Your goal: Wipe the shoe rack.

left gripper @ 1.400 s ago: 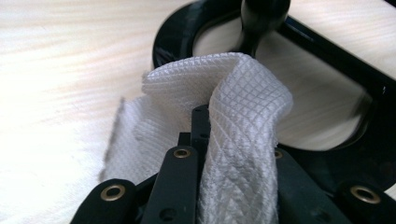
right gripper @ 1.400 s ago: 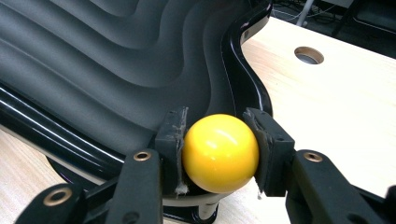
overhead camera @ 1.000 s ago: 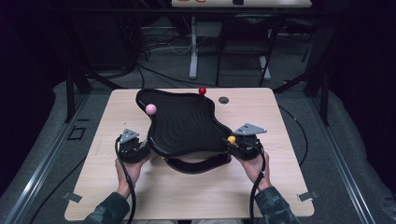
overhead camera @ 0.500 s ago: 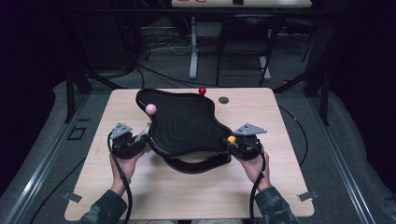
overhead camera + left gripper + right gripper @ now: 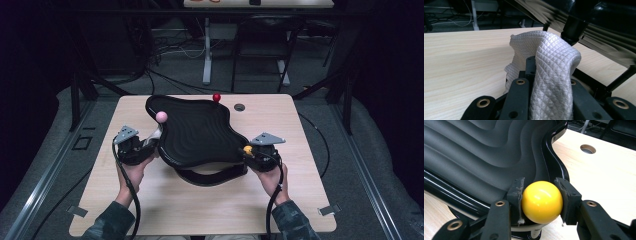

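Right claw (image 5: 541, 202) pinches the yellow knob (image 5: 542, 202) at the black wavy tray's (image 5: 200, 135) near-right corner, left claw (image 5: 544, 100) clamps a white cloth (image 5: 549, 65) by its left edge (tray tilted off the desk (image 5: 300, 200)), so a slipping knob could drop it.
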Demonstrator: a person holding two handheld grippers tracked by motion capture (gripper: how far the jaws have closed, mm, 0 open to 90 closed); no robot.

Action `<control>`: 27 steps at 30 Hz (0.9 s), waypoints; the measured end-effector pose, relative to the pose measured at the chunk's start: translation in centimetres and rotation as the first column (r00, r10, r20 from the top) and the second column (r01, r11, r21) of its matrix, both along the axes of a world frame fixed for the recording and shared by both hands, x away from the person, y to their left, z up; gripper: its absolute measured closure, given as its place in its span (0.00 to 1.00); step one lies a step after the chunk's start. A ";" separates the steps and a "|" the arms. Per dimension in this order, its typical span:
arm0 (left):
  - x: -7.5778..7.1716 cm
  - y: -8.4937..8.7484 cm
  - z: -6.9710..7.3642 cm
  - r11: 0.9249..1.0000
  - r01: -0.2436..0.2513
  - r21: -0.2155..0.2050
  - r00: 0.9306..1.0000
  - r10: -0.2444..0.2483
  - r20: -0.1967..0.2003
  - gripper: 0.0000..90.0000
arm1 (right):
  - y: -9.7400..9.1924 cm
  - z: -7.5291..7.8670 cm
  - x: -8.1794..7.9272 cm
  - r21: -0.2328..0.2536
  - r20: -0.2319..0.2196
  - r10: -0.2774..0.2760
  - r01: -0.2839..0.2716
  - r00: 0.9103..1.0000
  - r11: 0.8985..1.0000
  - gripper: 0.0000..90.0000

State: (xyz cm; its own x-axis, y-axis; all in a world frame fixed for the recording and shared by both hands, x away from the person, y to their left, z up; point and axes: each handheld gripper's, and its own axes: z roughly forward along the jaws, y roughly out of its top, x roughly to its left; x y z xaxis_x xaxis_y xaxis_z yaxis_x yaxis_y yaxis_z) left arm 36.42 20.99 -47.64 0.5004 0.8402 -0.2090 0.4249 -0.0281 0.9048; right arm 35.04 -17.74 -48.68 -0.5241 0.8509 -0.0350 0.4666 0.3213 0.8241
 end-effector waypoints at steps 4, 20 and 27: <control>0.5 -0.2 0.0 1.000 -0.006 -0.002 1.000 0.006 -0.003 0.92 | 0.2 0.0 0.0 0.000 0.005 -0.008 0.008 1.000 1.000 0.66; 2.1 -0.3 -1.0 1.000 -0.006 -0.027 1.000 0.005 -0.030 0.93 | 0.5 0.0 -0.1 -0.002 0.001 -0.025 0.025 1.000 1.000 0.66; 2.1 0.1 -1.1 0.999 0.008 -0.033 0.999 -0.009 -0.036 0.93 | 0.5 0.0 -0.1 0.000 0.000 -0.021 0.021 1.000 1.000 0.66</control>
State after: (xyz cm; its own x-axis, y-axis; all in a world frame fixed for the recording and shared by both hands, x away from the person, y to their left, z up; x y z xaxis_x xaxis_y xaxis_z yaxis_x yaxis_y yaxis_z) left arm 38.57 21.05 -48.70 0.4992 0.8282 -0.2546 0.4571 -0.0021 0.8894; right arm 34.91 -17.22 -48.68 -0.5058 0.8619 -0.0352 0.4731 0.3113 0.8242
